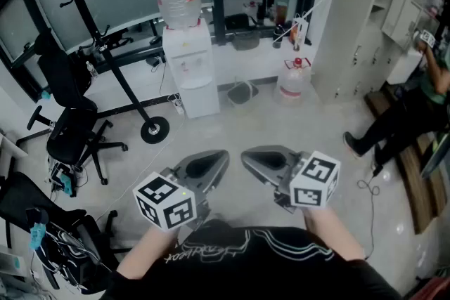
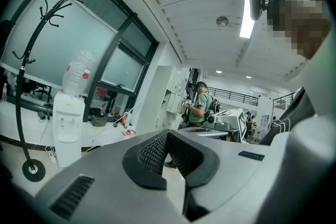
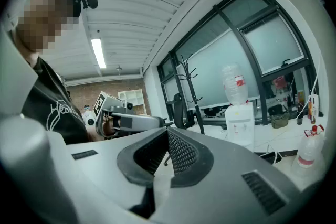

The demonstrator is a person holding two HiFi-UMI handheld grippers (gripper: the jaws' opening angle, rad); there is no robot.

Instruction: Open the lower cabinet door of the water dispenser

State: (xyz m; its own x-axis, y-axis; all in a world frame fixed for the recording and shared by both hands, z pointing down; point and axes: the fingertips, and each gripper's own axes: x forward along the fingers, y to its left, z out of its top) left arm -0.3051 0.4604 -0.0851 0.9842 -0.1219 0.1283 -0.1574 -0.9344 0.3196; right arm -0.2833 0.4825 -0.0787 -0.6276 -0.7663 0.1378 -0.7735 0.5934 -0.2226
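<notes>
Pale grey floor (image 1: 281, 124) is stretching out ahead of me, and the white water dispenser (image 1: 190, 67) is standing well away against the window wall, its lower cabinet door (image 1: 202, 100) sitting closed. I am holding my left gripper (image 1: 213, 162) and right gripper (image 1: 254, 158) side by side near my chest, each with its jaws pressed together on nothing. A black coat rack (image 1: 91, 10) and an office chair (image 1: 70, 130) are standing to the dispenser's left.
</notes>
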